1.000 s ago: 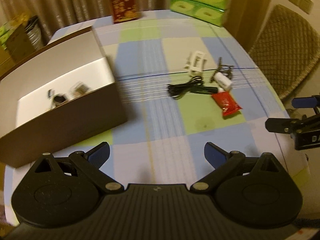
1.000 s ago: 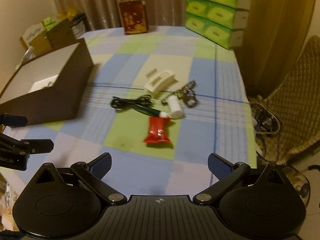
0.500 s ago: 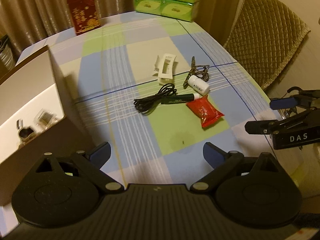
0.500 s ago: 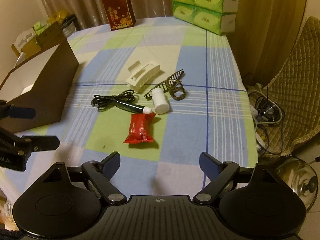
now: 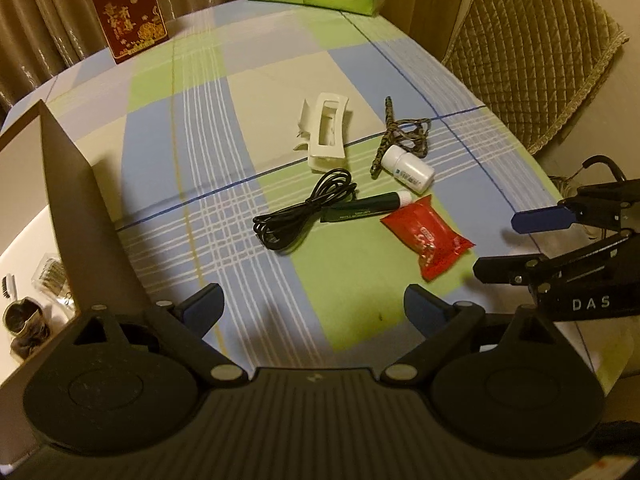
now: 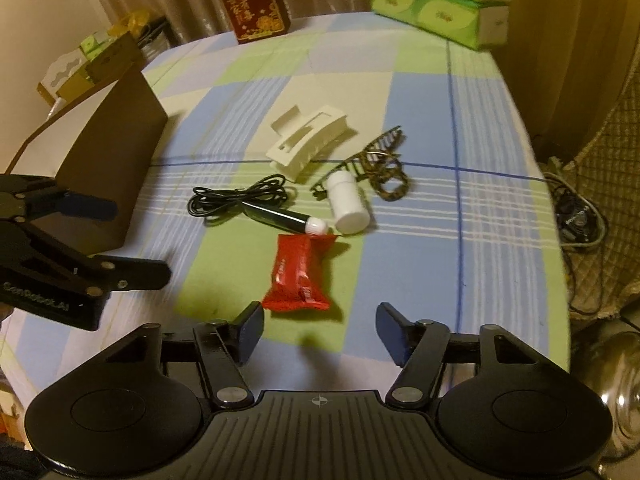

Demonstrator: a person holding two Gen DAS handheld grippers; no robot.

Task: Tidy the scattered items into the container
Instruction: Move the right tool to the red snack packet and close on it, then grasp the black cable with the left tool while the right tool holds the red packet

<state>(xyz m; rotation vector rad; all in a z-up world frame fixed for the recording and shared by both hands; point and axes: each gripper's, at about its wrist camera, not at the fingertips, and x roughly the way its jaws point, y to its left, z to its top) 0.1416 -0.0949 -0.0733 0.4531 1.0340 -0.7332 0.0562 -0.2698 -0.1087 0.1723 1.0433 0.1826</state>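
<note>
Right gripper (image 6: pixel 320 330): jaws about half apart and closing, nothing between them; it hangs over the near edge of the table (image 6: pixel 420 80).
Red packet (image 6: pixel 300 276): on the cloth just ahead of the right gripper's left finger, not touched.
Left gripper (image 5: pixel 314 308): jaws wide apart, empty, over the near edge beside the box.
Box (image 5: pixel 76 208): brown, open-topped, at the table's left edge; a few small items lie on its white floor.
Cluster: black cable (image 6: pixel 236 196), dark pen (image 6: pixel 280 218), white bottle (image 6: pixel 346 202), white hair claw (image 6: pixel 306 146) and dark patterned clip (image 6: pixel 380 160) lie close together mid-table, beyond the packet.
Open room: bare cloth between cluster and box, and along the right edge.
Far edge: red bag (image 6: pixel 252 6), green tissue boxes (image 6: pixel 436 0).
</note>
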